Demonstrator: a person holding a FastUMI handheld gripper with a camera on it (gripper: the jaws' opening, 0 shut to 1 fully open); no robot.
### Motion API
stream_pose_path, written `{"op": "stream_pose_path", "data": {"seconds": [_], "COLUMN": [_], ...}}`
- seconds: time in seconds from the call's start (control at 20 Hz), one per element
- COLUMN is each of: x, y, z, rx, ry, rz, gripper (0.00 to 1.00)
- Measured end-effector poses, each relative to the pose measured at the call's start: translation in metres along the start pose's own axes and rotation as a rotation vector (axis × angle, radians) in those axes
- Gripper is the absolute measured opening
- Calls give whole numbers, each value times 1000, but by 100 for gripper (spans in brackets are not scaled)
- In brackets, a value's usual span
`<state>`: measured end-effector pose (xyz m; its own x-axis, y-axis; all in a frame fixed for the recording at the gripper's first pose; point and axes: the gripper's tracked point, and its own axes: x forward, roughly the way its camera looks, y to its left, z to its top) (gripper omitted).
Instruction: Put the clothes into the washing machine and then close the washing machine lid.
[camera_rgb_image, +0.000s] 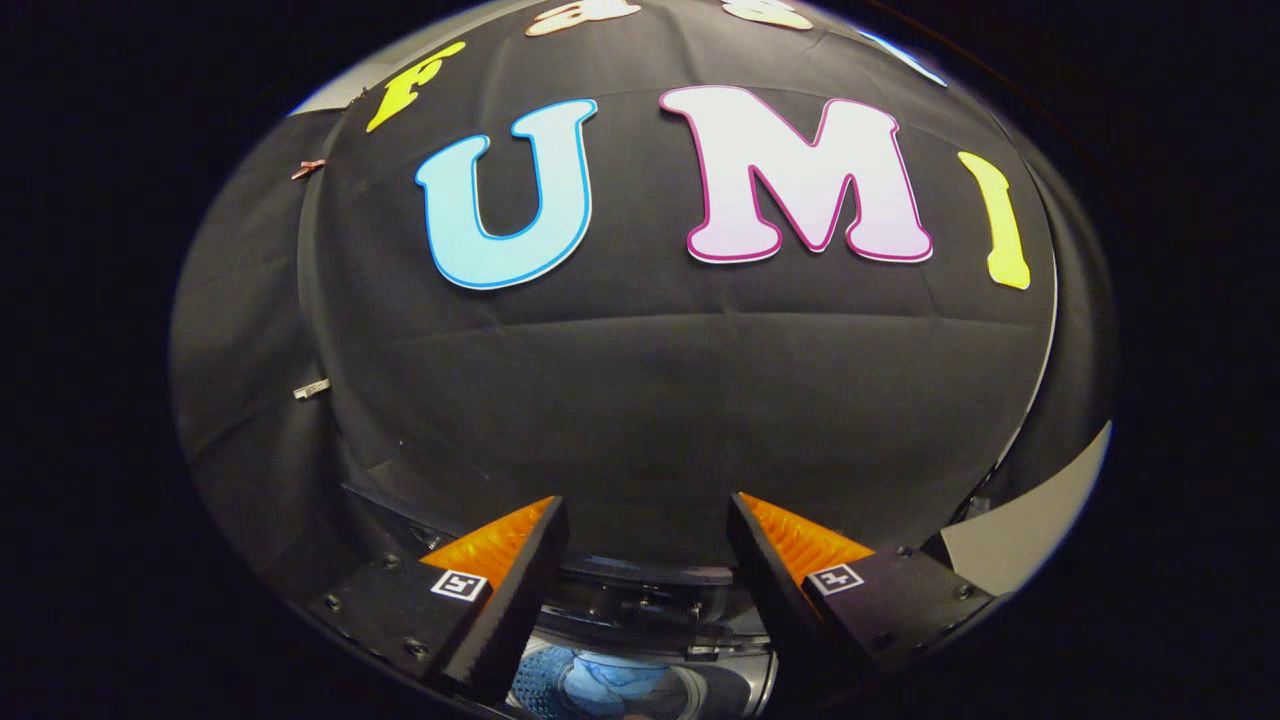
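The gripper (645, 520) hangs with its two fingers spread wide apart, and nothing sits between them; it holds nothing. Each finger (520, 580) carries a small square marker on its body.

Below the fingers, and showing through the gap between them, is the washing machine (650, 610), seen from above. Its dark top rim curves across just past the fingertips, with some fittings along the rear edge of the opening. The lid is not down over the opening: the metal drum (710, 690) is open to view, its perforated wall visible at the left. Inside the drum lie the clothes (610, 680), a pale blue bundle resting in the bottom, nearer the left finger than the right.

Beyond the fingers rises the booth's wall of black cloth (640, 400), which takes up the far side of the scene, with a horizontal crease running across it. To the right of the right finger, a pale grey surface (1020, 530) shows past the edge of the cloth.
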<state>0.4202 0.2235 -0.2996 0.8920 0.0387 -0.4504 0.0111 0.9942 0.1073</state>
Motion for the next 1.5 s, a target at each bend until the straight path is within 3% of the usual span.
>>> {"op": "stream_pose_path", "data": {"seconds": [0.5,1.15,1.5], "x": [-66,-86,-87], "y": [20,43,49], "z": [-41,-90,-82], "rx": [8,-28,-31], "ry": [130,295,256], "rz": [39,131,160], "gripper": [98,98,98]}}
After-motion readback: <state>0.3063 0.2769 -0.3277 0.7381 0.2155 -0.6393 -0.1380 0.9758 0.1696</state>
